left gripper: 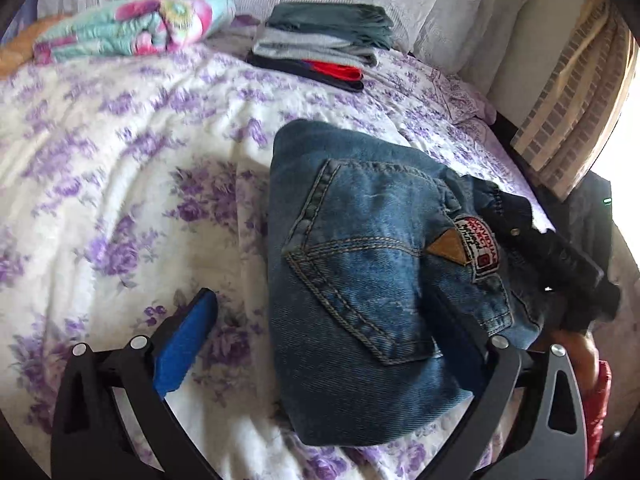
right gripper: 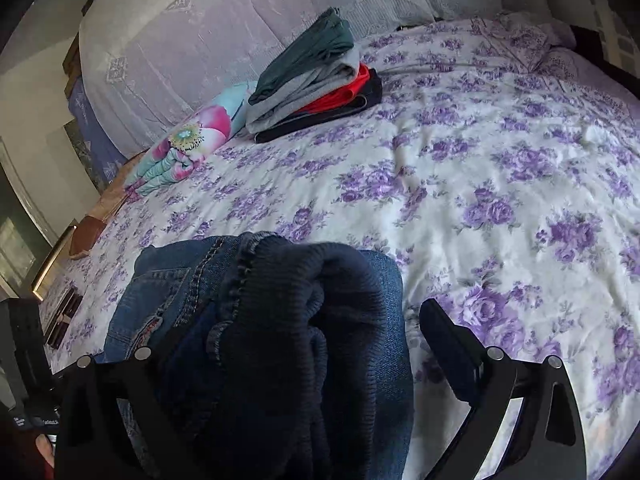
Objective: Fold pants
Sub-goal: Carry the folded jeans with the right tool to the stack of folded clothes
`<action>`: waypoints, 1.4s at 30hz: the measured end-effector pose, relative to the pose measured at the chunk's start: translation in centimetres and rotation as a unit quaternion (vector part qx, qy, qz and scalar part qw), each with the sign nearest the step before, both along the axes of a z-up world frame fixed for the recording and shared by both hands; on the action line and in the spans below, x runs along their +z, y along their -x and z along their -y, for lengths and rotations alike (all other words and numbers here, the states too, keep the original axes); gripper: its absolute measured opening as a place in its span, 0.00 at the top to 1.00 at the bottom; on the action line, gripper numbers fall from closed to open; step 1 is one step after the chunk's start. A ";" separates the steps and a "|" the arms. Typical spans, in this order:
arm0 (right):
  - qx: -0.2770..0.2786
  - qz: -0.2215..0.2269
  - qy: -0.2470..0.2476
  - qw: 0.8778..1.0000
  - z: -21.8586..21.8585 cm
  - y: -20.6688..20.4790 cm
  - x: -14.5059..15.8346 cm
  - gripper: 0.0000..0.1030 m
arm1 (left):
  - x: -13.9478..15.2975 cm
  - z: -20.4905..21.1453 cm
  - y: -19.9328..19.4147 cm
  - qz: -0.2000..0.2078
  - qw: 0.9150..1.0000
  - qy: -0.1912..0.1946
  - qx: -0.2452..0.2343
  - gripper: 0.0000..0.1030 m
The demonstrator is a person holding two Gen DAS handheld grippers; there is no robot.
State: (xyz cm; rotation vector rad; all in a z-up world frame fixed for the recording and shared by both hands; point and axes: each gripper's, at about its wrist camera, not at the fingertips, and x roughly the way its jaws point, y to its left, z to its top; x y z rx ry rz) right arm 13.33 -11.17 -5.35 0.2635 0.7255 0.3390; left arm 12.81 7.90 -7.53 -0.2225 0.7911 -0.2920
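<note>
A pair of blue jeans (left gripper: 360,264) lies folded into a thick bundle on the floral bedspread (left gripper: 120,168), back pocket and waist label up. My left gripper (left gripper: 320,320) is open, its blue finger (left gripper: 188,344) on the bedspread left of the bundle and the other finger hidden under the denim. In the right wrist view the jeans (right gripper: 264,344) with their dark ribbed waistband fill the space between my right gripper's (right gripper: 296,332) wide-open fingers. The right finger (right gripper: 448,340) is beside the bundle. The left finger is hidden under the fabric.
A stack of folded clothes (left gripper: 320,48), also in the right wrist view (right gripper: 316,80), sits at the back of the bed. A colourful folded blanket (left gripper: 132,28) lies to its left. Pillows (left gripper: 440,8) line the headboard. The bed's edge is to the right.
</note>
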 end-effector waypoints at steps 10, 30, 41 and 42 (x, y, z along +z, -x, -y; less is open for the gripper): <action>-0.005 0.075 0.128 0.989 5.1 11.9 2.8 0.03 | 1.4 0.9 2.2 0.055 0.996 -0.066 0.023 0.05; 0.089 -0.096 -0.075 0.989 15.8 8.3 -1.4 0.03 | 0.6 -2.2 -3.4 -0.057 0.993 0.086 -0.049 0.05; 0.092 -0.055 -0.149 0.983 18.4 8.9 1.8 0.43 | 3.6 -0.7 -5.6 -0.047 0.987 0.109 -0.108 0.49; 0.096 -0.046 -0.142 0.984 18.3 8.5 2.7 0.43 | 4.4 -0.7 -6.0 -0.039 0.988 0.108 -0.108 0.49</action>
